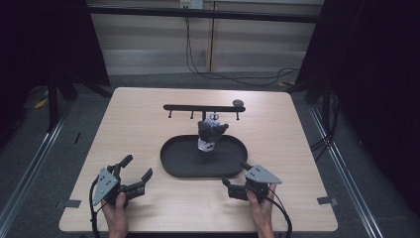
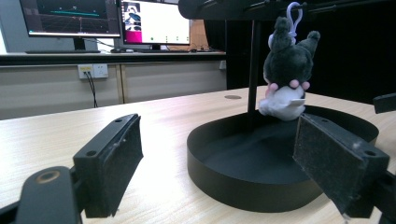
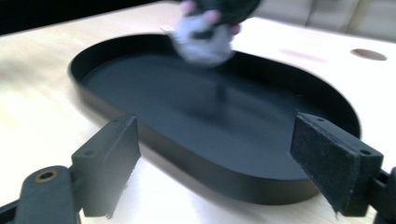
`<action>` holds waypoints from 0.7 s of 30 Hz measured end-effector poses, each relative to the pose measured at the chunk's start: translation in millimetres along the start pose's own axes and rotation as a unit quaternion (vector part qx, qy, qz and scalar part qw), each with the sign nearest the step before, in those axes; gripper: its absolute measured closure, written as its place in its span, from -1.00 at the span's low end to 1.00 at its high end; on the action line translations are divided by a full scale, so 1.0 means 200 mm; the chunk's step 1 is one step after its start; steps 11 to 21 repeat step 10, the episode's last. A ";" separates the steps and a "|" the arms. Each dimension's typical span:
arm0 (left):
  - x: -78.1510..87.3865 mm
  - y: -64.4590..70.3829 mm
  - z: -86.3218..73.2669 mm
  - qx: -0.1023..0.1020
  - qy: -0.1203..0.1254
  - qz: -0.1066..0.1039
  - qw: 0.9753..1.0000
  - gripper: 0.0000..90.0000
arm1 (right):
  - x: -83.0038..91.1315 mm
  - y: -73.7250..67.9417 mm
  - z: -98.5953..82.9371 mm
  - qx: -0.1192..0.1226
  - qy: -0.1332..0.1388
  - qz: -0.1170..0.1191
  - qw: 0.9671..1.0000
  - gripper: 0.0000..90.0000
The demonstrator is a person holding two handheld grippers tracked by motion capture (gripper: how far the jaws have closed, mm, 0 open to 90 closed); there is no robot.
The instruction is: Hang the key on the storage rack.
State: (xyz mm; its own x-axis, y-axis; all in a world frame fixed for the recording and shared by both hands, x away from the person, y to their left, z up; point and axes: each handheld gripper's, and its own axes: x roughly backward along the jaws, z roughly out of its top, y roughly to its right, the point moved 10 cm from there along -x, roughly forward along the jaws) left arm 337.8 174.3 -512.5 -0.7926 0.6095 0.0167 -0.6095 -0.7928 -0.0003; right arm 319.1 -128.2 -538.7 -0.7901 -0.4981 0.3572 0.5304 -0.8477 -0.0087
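while the plush keychain hangs on the rack over the tray, left gripper and right gripper sit spread, empty; nothing started, looks like.

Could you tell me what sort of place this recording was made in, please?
Probably a lab or office workroom set up for data collection: monitors on a desk behind, dark curtains around a wooden table, and cables across the floor.
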 end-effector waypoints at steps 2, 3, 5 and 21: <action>0.00 0.00 0.00 0.000 0.000 -0.005 1.000 -0.66 | 0.02 0.02 0.01 0.002 0.023 -0.023 0.999 -0.65; 0.00 0.00 0.00 -0.001 -0.002 0.000 1.000 -0.66 | 0.03 0.04 0.03 -0.003 0.044 -0.032 0.999 -0.65; 0.00 0.00 0.00 -0.001 0.000 0.000 1.000 -0.66 | 0.04 0.05 0.04 -0.012 0.065 -0.037 0.997 -0.68; 0.00 0.00 0.00 0.000 -0.001 0.000 1.000 -0.66 | 0.10 0.09 0.06 -0.039 0.120 -0.072 0.989 -0.69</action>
